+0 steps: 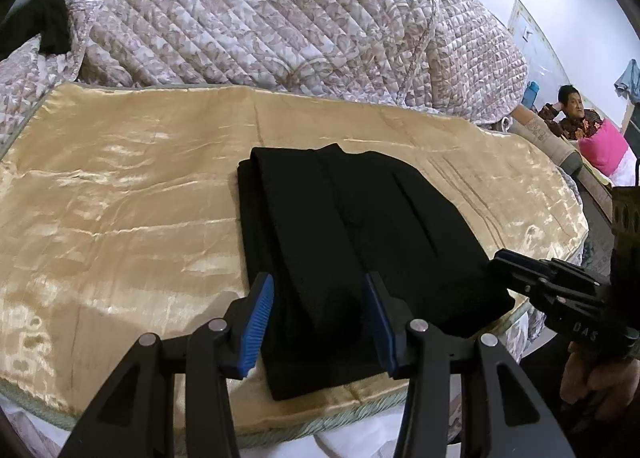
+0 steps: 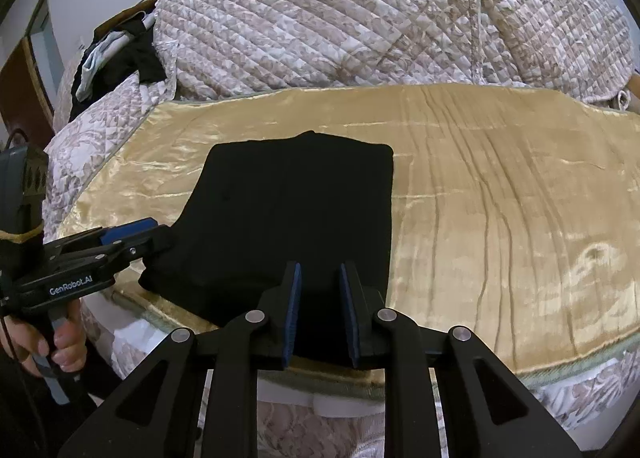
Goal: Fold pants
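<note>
Black pants (image 1: 352, 242) lie folded into a flat rectangle on a golden satin cloth (image 1: 120, 198), close to its near edge. My left gripper (image 1: 320, 318) hovers over the pants' near edge with its blue pads wide apart, the fabric lying flat between and below them, not pinched. In the right wrist view the pants (image 2: 288, 210) fill the middle, and the left gripper (image 2: 160, 240) reaches in at their left edge. My right gripper (image 2: 320, 306) stands at the near edge with a narrow gap between its pads, nothing clamped. From the left wrist view the right gripper (image 1: 500, 260) sits at the pants' right edge.
A quilted floral bedspread (image 1: 260, 10) is heaped behind the cloth. Dark clothes (image 2: 120, 58) lie piled at the far left of the bed. A person (image 1: 572, 118) sits at the far right beside a pink cushion (image 1: 604, 146). The cloth's near edge overhangs the bed.
</note>
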Motion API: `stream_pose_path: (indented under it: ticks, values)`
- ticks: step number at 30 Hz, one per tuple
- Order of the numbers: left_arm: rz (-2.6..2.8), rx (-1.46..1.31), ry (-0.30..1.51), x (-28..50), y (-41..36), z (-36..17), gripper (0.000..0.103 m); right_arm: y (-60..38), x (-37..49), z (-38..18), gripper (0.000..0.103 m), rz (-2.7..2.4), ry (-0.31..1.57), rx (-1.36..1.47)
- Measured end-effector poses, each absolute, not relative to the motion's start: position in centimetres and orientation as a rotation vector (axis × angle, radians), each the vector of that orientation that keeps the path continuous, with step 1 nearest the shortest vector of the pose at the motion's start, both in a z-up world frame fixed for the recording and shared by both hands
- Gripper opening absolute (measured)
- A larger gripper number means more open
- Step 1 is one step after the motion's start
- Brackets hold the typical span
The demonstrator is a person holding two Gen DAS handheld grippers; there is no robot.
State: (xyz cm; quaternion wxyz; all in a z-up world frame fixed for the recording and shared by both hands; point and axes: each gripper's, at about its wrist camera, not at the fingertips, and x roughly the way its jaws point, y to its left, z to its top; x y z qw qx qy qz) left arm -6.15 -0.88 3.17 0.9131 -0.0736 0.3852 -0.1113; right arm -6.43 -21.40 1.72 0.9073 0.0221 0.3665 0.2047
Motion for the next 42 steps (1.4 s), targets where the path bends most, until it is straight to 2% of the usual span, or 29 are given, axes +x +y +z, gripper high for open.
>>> stream_pose_path:
  ticks: [4,11,17,22,27,34,37,40,41,42]
  values:
    - [-0.234,-0.144,0.803,-5.3,-1.2,3.4,0.049,-21.3,-5.8,2.1,0.034,0.438,0.757,0.049]
    - [-0.236,-0.137,0.829,-3.4,-1.2,3.7,0.05,-21.3,-4.9,2.4,0.035,0.44,0.761,0.053]
    - [-0.243,-0.139,0.83,-1.6,-0.5,4.3,0.056,-21.2,-3.4,3.0,0.035,0.439,0.767,0.031]
    - [-0.224,-0.169,0.829,-1.4,0.7,3.4,0.058,-21.1,-2.0,3.8,0.035,0.436,0.759,0.005]
    - [-0.209,-0.222,0.87,-1.4,2.2,1.7,0.058,-21.6,-1.2,3.1,0.044,0.44,0.775,0.049]
    - [-0.273,-0.352,0.891,-1.1,3.4,-0.1,0.071,-23.7,0.4,0.5,0.044,0.472,0.858,0.221]
    - [-0.285,-0.33,0.868,-0.1,2.5,-0.3,0.075,-24.4,1.4,-0.6,0.049,0.48,0.89,0.307]
    - [-0.285,-0.341,0.857,0.5,2.2,-0.3,0.073,-25.0,2.6,-1.4,0.049,0.501,0.906,0.399]
    - [-0.291,-0.348,0.858,0.4,2.2,-0.2,0.067,-25.1,2.9,-1.5,0.049,0.511,0.91,0.426]
    - [-0.311,-0.36,0.863,0.3,2.0,-0.2,0.055,-25.2,3.1,-1.6,0.049,0.521,0.915,0.452]
